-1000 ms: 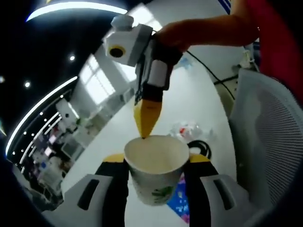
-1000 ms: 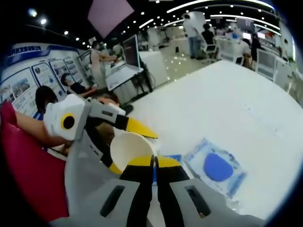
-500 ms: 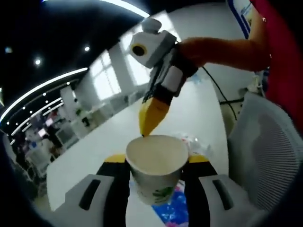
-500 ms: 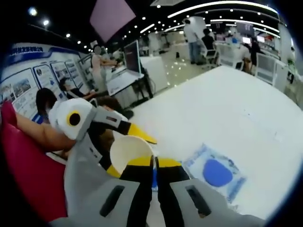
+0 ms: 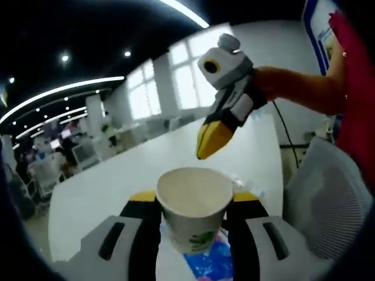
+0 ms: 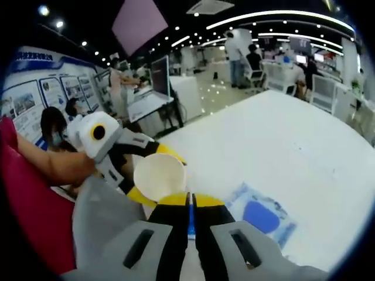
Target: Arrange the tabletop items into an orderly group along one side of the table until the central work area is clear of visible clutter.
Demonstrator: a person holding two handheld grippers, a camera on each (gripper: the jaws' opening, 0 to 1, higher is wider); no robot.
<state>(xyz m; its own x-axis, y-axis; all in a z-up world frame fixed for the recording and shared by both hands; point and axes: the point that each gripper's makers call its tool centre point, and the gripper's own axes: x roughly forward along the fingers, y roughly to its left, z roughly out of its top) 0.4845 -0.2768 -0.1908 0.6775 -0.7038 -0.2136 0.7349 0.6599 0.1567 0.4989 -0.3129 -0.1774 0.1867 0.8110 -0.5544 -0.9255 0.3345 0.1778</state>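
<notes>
Over the last second the right hand-held gripper (image 5: 206, 148), seen at the upper right of the left gripper view, has drawn up and away from the rim of the paper cup (image 5: 194, 206): its yellow tip had been touching the lip, and now stands clear of it, its jaws pressed together on nothing. The left hand-held gripper (image 5: 193, 202) clamps the cup between its yellow pads at the lower centre of that view, held above the white counter (image 5: 111, 187). In the right gripper view the cup (image 6: 159, 175) sits left of centre, with a clear pouch holding a blue oval (image 6: 262, 215) lying on the counter at the lower right. This suggests the cup is now carried by one gripper alone, ready to be placed along a side. The cup bears a green print, but no writing can be read
</notes>
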